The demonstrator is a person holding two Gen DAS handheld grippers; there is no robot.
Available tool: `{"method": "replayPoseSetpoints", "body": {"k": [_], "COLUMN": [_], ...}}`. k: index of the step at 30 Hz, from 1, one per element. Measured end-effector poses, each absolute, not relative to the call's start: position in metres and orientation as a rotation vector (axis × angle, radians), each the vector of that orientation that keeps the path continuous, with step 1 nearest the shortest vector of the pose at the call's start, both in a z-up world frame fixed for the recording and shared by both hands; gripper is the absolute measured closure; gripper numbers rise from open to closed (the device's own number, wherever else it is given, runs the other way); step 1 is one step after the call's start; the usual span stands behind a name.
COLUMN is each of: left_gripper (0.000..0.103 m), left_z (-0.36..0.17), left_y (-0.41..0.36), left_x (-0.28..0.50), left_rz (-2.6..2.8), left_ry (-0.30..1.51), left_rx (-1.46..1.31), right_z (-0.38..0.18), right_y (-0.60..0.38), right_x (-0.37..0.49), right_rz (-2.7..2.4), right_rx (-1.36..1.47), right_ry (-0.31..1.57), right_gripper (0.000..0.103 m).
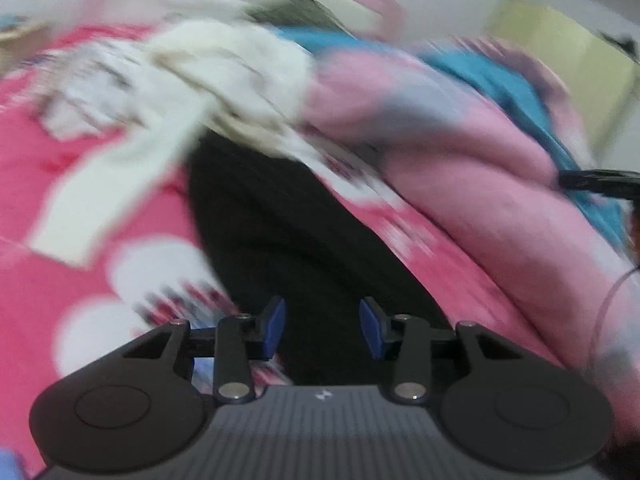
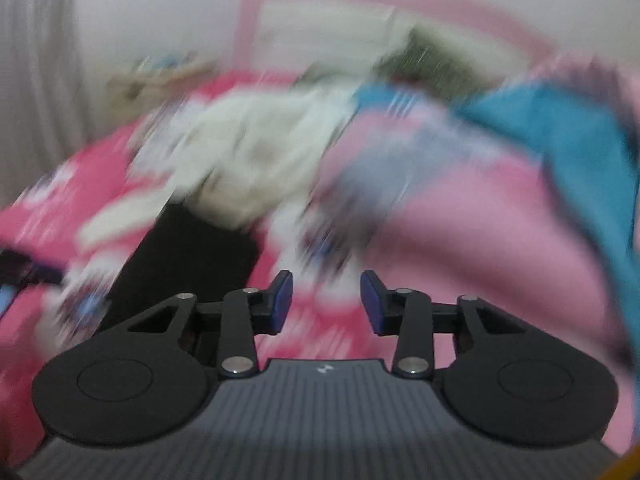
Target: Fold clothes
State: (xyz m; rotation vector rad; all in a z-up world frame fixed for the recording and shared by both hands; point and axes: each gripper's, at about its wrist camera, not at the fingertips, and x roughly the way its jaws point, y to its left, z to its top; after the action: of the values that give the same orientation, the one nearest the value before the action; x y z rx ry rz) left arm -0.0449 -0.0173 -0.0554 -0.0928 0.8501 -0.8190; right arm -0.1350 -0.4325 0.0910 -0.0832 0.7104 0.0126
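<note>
Clothes heaped on a pink patterned bedspread [image 1: 36,184], both views smeared by motion blur. We list: black garment [image 1: 296,240] laid flat, centre of the left wrist view, reaching down between our left gripper [image 1: 322,326] fingers; cream garment [image 1: 224,68] crumpled at upper centre, lying over the black garment's far end; pale pink garment [image 1: 472,168] bulked at right; teal garment [image 1: 500,80] behind it at upper right. Left gripper: blue pads wide apart, nothing pinched. Right gripper [image 2: 326,304]: likewise wide apart and empty, over the bedspread, with the black garment at lower left of its view. Only marking we see is a small white logo [image 1: 322,395] on each gripper body; no legible writing.
</note>
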Motion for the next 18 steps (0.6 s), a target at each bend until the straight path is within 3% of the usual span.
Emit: {"method": "replayPoseSetpoints", "body": {"k": [3, 10, 18], "left_gripper": [0.063, 0.061, 0.059], "left_z": [-0.067, -0.095, -0.119], "left_y": [-0.04, -0.031, -0.017], "left_x": [-0.086, -0.149, -0.15], "left_rz": [-0.902, -0.927, -0.909], "left_ry": [0.955, 1.186, 1.354], "left_rx": [0.045, 0.111, -0.088], "right_z": [0.032, -0.075, -0.114], "right_y": [-0.4, -0.401, -0.438], "right_x": [-0.164, -0.2, -0.217], "right_rz": [0.11, 0.165, 0.161], "right_rx": [-0.056, 0.29, 0.64], "right_ry": [0.871, 1.098, 1.156], "right_gripper": [0.077, 0.074, 0.071]}}
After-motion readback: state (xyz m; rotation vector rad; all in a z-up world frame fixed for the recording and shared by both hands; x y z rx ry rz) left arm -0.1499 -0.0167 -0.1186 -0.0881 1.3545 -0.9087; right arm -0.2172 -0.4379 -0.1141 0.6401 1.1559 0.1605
